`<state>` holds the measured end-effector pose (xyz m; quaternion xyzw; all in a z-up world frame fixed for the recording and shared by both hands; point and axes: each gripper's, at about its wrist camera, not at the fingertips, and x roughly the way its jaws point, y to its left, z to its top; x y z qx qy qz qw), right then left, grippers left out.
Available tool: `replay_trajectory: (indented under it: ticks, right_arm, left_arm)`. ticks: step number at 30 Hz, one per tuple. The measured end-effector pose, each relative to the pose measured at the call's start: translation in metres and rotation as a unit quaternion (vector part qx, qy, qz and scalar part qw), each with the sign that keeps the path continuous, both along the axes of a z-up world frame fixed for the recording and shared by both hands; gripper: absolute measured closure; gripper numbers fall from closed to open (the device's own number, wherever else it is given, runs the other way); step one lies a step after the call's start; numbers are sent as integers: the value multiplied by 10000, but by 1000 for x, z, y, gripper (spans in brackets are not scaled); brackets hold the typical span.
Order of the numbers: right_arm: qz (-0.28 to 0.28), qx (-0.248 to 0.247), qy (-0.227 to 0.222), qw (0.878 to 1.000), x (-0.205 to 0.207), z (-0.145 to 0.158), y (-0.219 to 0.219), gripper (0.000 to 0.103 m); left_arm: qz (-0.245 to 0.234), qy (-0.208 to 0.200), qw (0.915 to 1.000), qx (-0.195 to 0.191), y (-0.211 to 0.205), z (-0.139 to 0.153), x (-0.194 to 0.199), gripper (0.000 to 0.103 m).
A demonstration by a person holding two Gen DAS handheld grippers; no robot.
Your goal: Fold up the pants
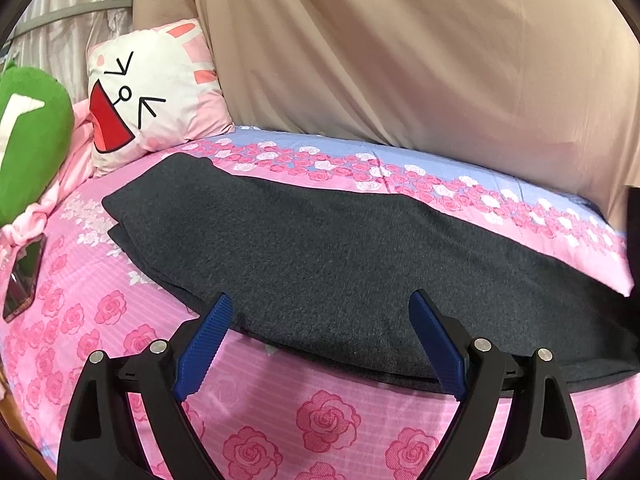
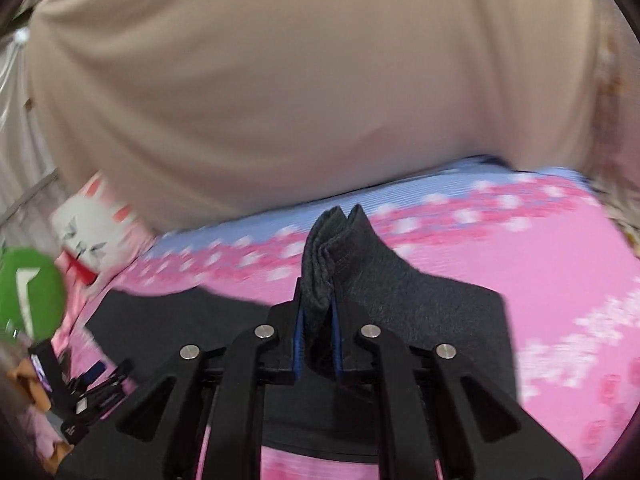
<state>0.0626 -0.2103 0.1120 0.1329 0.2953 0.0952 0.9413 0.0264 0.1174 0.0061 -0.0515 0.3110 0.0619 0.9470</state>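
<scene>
The dark pants lie flat on the pink bedsheet. The left gripper stands wide above their near edge. The right gripper pinches a lifted bunch of the pants.

This is a bedroom in a home. There is a bed with a pink rose sheet, a bunny pillow, a green soft toy and a curtain.
</scene>
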Motion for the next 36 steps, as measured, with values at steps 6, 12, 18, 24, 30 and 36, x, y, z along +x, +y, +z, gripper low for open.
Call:
replay_trajectory:
  ticks: [6, 12, 18, 24, 30, 36]
  right_arm:
    - [791, -482, 815, 9924, 25, -70, 104, 93]
    - [712, -525, 1177, 9891, 28, -100, 113, 93]
    - [692, -593, 827, 9924, 24, -63, 121, 93]
    - [898, -1015, 1091, 9847, 32, -102, 145, 85]
    - [222, -722, 589, 9954, -28, -57, 65, 46]
    - [-1478, -286, 1142, 9820, -68, -84, -71, 38]
  left_arm:
    - [-108, 0, 9995, -299, 9, 0, -1, 16]
    - [-192, -16, 9985, -506, 14, 0, -2, 16]
    - [-239, -13, 9985, -495, 12, -1, -2, 15]
    - [-205, 23, 9981, -588, 15, -2, -3, 16]
    - [-152, 107, 9951, -971, 30, -5, -2, 16]
    - [-75, 300, 9904, -1350, 41, -11, 5, 16]
